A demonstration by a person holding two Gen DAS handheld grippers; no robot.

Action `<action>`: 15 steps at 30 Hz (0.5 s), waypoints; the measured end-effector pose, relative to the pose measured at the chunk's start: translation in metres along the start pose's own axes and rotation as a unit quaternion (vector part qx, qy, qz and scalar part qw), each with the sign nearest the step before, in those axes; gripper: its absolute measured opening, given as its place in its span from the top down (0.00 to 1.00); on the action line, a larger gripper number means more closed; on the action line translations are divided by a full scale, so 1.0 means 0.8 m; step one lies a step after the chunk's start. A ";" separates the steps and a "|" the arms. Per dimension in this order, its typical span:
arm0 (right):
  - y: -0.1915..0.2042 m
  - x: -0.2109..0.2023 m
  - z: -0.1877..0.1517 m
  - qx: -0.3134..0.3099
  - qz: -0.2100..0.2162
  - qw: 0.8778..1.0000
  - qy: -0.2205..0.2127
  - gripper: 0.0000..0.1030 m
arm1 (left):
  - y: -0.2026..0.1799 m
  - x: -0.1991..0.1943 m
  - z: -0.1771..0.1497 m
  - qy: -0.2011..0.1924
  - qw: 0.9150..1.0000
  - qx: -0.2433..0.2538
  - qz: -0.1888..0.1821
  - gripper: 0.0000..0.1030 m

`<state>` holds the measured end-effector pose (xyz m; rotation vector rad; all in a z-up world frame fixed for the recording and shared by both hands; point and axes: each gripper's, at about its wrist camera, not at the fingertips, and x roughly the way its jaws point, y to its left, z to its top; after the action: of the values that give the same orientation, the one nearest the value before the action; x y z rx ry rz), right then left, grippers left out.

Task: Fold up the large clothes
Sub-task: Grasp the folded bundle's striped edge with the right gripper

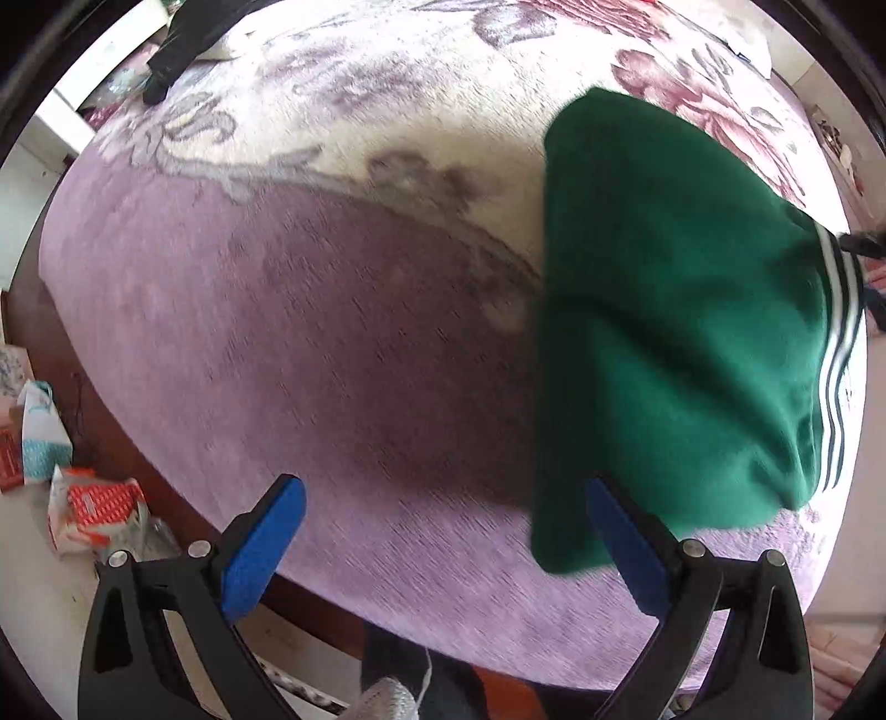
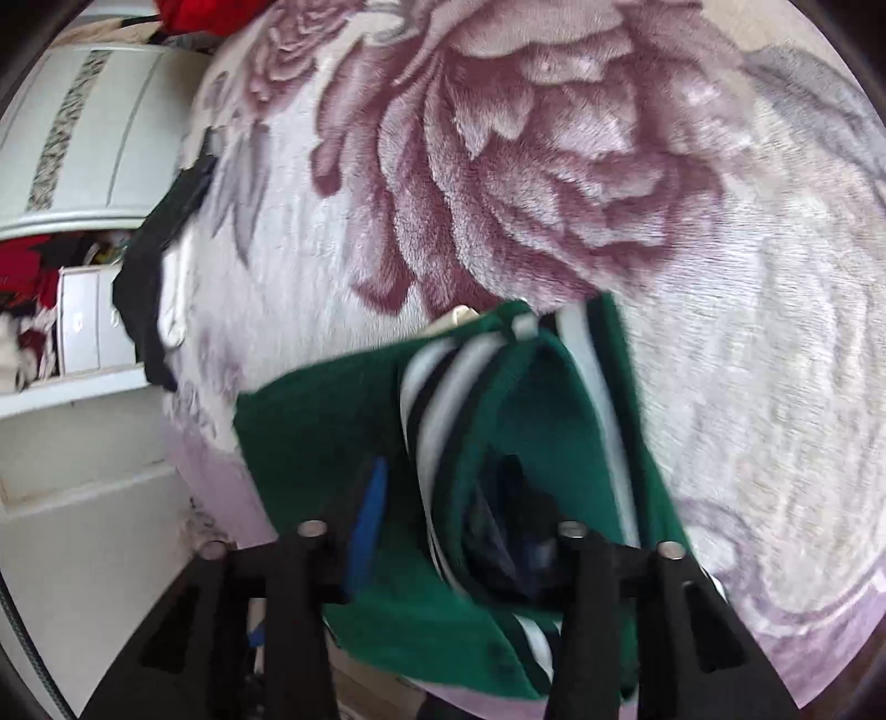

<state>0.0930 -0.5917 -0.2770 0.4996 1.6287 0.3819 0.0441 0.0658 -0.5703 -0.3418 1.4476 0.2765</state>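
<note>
So, left to right. Left gripper (image 1: pixel 443 545): jaws spread wide, blue pads (image 1: pixel 264 545) bare, gripping nothing. Off its left finger, down on the floor, sit red-and-white packets (image 1: pixel 102 507) and a white-and-teal bag (image 1: pixel 41 437). Straight ahead of it is the bed blanket (image 1: pixel 310 310), purple near the fingers, cream with flower print farther out. A black garment (image 1: pixel 177 47) lies at the far left edge of the blanket. The green garment (image 1: pixel 675 332) lies on the blanket ahead and right of this gripper; its near corner overlaps the tip of the right finger. White and dark stripes (image 1: pixel 839 354) run down its right edge.

Right gripper (image 2: pixel 443 531): fingers are pushed into the green garment (image 2: pixel 332 421), fabric bunched between and around them, striped band (image 2: pixel 443 387) folded over in the middle. Left blue pad (image 2: pixel 368 531) shows; the right one is buried in cloth. Frame is motion-blurred, so I cannot tell whether it's clamped or loose. Left of it stands a white cabinet (image 2: pixel 83 127); ahead, the big flower (image 2: pixel 554 166) of the blanket.
</note>
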 end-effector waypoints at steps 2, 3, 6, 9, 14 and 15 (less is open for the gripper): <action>-0.019 -0.019 -0.034 -0.023 -0.019 1.000 -0.005 0.34 | -0.006 0.009 -0.008 0.007 1.000 -0.006 0.000 0.00; -0.035 -0.024 -0.054 -0.028 -0.027 0.999 0.005 0.34 | -0.008 0.015 -0.007 0.008 1.000 -0.004 0.003 0.00; -0.081 -0.004 -0.109 -0.003 -0.012 0.998 0.064 0.34 | -0.025 0.020 -0.013 0.003 1.000 0.011 0.020 0.00; -0.109 0.033 -0.141 0.018 0.003 0.997 0.073 0.50 | -0.036 0.022 -0.016 -0.003 0.999 0.023 0.035 0.00; -0.095 0.025 -0.167 0.022 -0.020 0.999 0.029 0.96 | -0.044 0.019 -0.014 -0.005 0.998 0.027 0.049 0.00; -0.092 0.006 -0.171 0.029 -0.026 0.999 0.008 0.97 | -0.045 0.018 -0.014 -0.005 0.998 0.029 0.051 0.00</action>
<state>-0.0502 -0.6455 -0.3032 0.4980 1.6691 0.3023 0.0497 0.0278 -0.5831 -0.2207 1.4625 0.3172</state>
